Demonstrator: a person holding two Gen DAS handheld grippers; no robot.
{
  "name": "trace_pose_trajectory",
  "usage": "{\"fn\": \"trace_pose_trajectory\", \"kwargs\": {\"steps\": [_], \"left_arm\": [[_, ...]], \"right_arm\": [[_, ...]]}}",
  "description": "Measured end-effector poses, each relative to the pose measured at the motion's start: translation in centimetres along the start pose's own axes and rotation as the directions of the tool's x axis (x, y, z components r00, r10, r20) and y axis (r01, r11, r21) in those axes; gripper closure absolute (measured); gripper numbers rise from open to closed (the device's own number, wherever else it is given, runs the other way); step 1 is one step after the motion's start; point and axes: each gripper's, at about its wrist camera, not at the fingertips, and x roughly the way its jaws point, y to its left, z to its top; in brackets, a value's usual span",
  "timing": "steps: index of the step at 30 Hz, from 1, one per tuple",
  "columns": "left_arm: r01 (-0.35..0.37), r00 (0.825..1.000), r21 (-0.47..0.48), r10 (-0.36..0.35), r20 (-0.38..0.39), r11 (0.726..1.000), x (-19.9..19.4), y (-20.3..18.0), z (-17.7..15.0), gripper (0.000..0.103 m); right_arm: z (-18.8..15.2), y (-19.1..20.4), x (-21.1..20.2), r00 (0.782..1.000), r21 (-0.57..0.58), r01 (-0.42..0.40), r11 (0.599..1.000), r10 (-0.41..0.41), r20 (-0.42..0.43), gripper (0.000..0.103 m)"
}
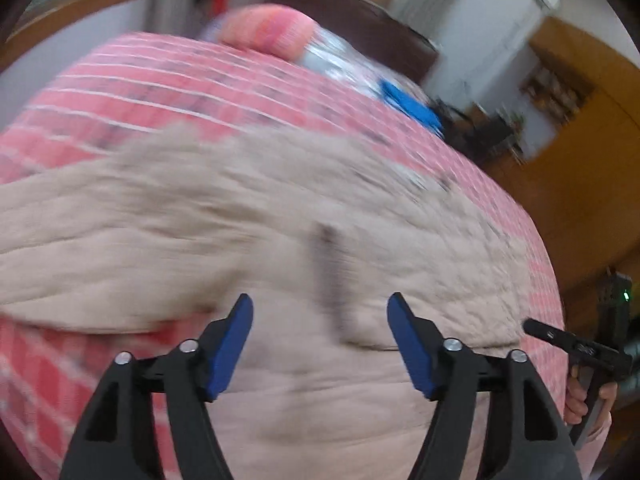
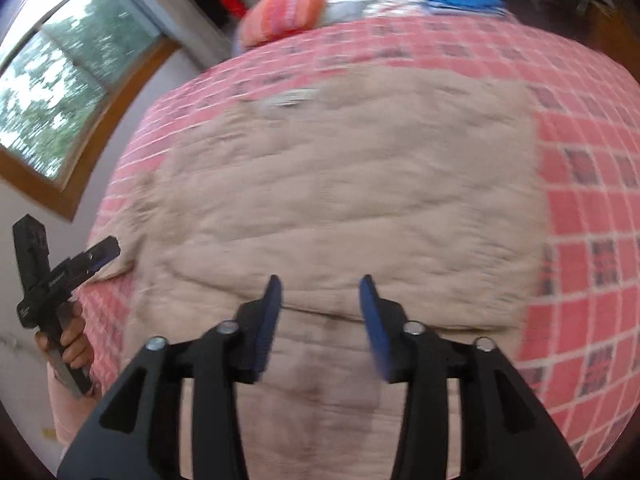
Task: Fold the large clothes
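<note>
Both hand-held grippers (image 1: 320,316) (image 2: 320,292) released above beige garment (image 2: 340,184); striped pillow (image 2: 284,10), blue item (image 2: 460,0) beyond

Pink checked bed (image 2: 580,208), wood-framed window (image 2: 60,120), white wall (image 1: 480,40).

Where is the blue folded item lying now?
The blue folded item lies at the far end of the bed, on the right in the right wrist view, beyond the beige garment and right of the striped pillow.

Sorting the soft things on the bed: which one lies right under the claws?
The beige quilted garment, spread flat beneath both open claws; the striped orange pillow and blue cloth lie at the far end.
</note>
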Motion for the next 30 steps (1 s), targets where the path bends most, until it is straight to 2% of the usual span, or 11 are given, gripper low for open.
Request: {"fn": "trace_pose_trajectory", "kwargs": {"steps": [2, 5, 8, 10, 13, 16, 21, 22, 25, 27, 30], "left_arm": [[-0.073, 0.996, -0.065, 0.077, 0.052, 0.995, -2.4, 4.2, 0.2, 0.021], [-0.166, 0.98, -0.219, 0.185, 0.07, 0.961, -5.4, 12.1, 0.0, 0.017], [-0.226, 0.96, -0.399, 0.273, 0.065, 0.888, -7.6, 19.6, -1.1, 0.014], [-0.262, 0.943, -0.502, 0.329, 0.047, 0.824, -8.6, 24.2, -1.8, 0.014], [-0.237, 0.945, -0.619, 0.324, 0.031, 0.749, -9.0, 29.4, -2.7, 0.014], [-0.192, 0.952, -0.669, 0.301, 0.049, 0.718, -8.7, 31.9, -2.7, 0.014], [-0.186, 0.95, -0.669, 0.304, 0.064, 0.72, -7.7, 32.7, -1.5, 0.016], [-0.194, 0.948, -0.664, 0.311, 0.061, 0.722, -7.5, 32.9, -1.2, 0.018], [-0.27, 0.924, -0.652, 0.38, 0.031, 0.709, -7.4, 33.1, -0.7, 0.042], [-0.301, 0.911, -0.644, 0.412, 0.025, 0.704, -7.7, 33.0, -0.7, 0.065], [-0.27, 0.918, -0.641, 0.392, 0.052, 0.718, -8.2, 32.8, -0.7, 0.088]], "right_arm": [[0.4, 2.4, 0.9, 1.0, -0.044, -0.023, 0.999, 0.023, -0.011, 0.05], [1.3, 6.0, 3.1, 0.998, -0.101, -0.04, 0.994, 0.036, -0.043, 0.049], [1.6, 8.5, 5.2, 0.996, -0.136, -0.059, 0.989, 0.05, -0.072, 0.044], [1.7, 10.0, 7.0, 0.993, -0.148, -0.08, 0.986, 0.066, -0.099, 0.044], [1.7, 11.9, 9.0, 0.988, -0.171, -0.1, 0.98, 0.078, -0.132, 0.044], [1.6, 12.9, 10.1, 0.989, -0.201, -0.076, 0.977, 0.049, -0.137, 0.044], [1.2, 13.0, 11.3, 0.988, -0.228, -0.069, 0.971, 0.035, -0.152, 0.044], [1.1, 12.9, 11.5, 0.988, -0.233, -0.057, 0.971, 0.022, -0.152, 0.045], [1.2, 12.4, 12.2, 0.986, -0.212, -0.042, 0.976, 0.007, -0.164, 0.054], [1.2, 12.1, 12.6, 0.986, -0.205, -0.024, 0.979, -0.01, -0.164, 0.063], [1.0, 11.8, 13.0, 0.986, -0.204, -0.013, 0.979, -0.021, -0.167, 0.063]]}}
